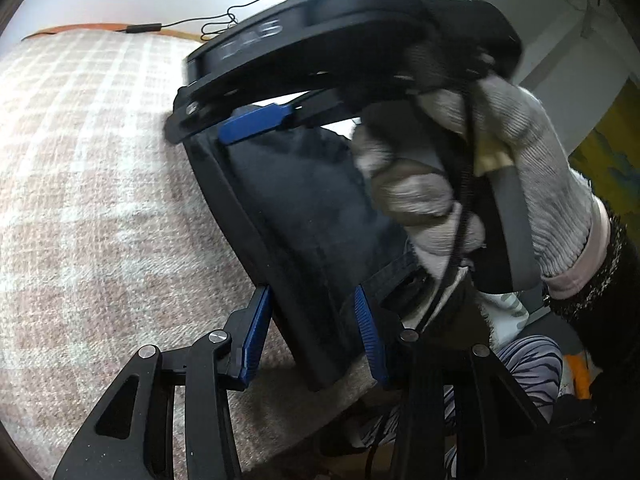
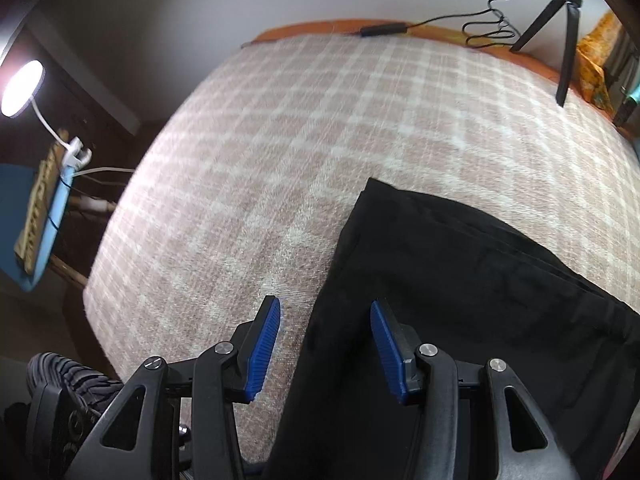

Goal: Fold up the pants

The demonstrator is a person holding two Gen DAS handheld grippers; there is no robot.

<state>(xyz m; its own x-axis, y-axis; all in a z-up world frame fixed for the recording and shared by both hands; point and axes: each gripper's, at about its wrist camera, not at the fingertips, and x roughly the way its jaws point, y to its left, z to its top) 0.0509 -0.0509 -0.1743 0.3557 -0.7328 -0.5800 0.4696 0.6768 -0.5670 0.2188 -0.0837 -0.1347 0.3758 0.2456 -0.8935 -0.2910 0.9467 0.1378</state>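
With both grippers, left [image 1: 316,340] and right [image 2: 326,346], open around the dark pants [image 2: 460,280] on the checked blanket [image 2: 300,140], I should close squarely on the edge before lifting.

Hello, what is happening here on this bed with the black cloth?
A person in knit gloves is folding black pants on a bed with a checked blanket, holding a two-finger gripper in each hand. Both grippers are open and grip nothing now. The right gripper straddles the pants' left edge. The left gripper points at the right one, which the gloved right hand holds, so it blocks most of that view.
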